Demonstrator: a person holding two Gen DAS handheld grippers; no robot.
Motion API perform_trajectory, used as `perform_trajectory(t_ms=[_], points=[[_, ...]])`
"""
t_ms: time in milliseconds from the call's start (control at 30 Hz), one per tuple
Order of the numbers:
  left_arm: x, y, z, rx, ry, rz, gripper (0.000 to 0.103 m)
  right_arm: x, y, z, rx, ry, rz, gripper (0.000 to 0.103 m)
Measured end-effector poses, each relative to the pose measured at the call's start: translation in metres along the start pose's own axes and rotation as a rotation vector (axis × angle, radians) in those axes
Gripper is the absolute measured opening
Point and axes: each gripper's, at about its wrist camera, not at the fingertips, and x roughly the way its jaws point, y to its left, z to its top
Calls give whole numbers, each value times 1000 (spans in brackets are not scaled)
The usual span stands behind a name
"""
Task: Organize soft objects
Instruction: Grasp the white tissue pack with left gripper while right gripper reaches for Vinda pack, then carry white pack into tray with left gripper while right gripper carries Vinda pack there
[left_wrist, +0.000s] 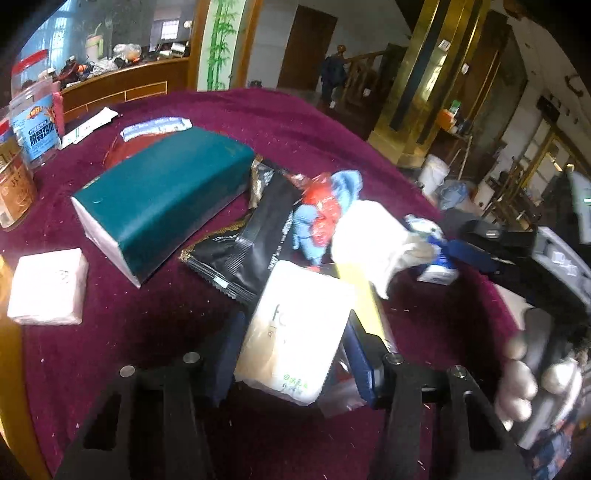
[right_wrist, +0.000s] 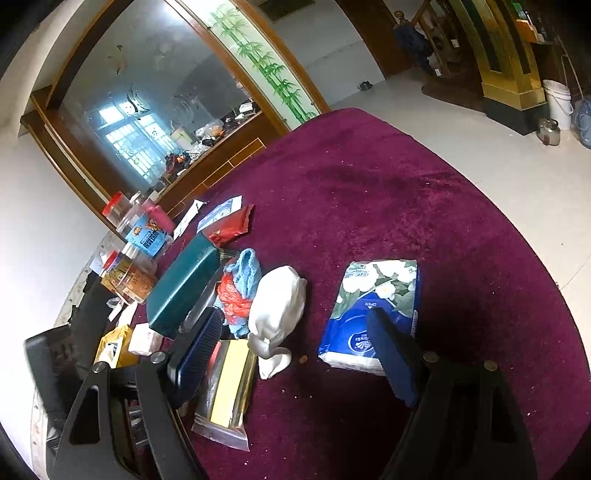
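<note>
My left gripper (left_wrist: 295, 316) has a white tissue pack (left_wrist: 299, 343) between its fingers, with both blue pads against the pack's sides on the maroon tablecloth (left_wrist: 155, 332). A yellow packet in a clear bag (left_wrist: 364, 306) lies just right of it. Beyond are a white cloth bundle (left_wrist: 373, 236), a blue cloth tangled with a red bag (left_wrist: 321, 214), and a dark green tissue box (left_wrist: 162, 195). My right gripper (right_wrist: 294, 313) stands open above the table. A blue floral tissue pack (right_wrist: 373, 306) lies by its right finger and the white cloth bundle (right_wrist: 277, 310) lies ahead between the fingers.
Jars (left_wrist: 37, 125) stand at the far left, with flat packets (left_wrist: 155, 127) behind the green box. A small white pack (left_wrist: 48, 288) and a black snack packet (left_wrist: 243, 240) lie nearby. A gloved hand (left_wrist: 517, 380) shows at the right. The table edge (right_wrist: 498, 206) curves round at the right.
</note>
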Motion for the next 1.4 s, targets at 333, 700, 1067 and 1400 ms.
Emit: perform_trajectory(t_ms=[333,700,1067,1400], points=[[-66,15,-30,-118,-70,-122,56,-8,-16,3,61,-51,-56,80],[-114,35,-72,-208,-145,-98,56,28,-7,-3,-63,49,-290,79],[-154,59,-96,-267,-212,-90,56,29,-6,-3,-88,53,-333,53],[-240,134,-144,-404,-352,78,56,-41,14,0,-71,-105,-277,49]])
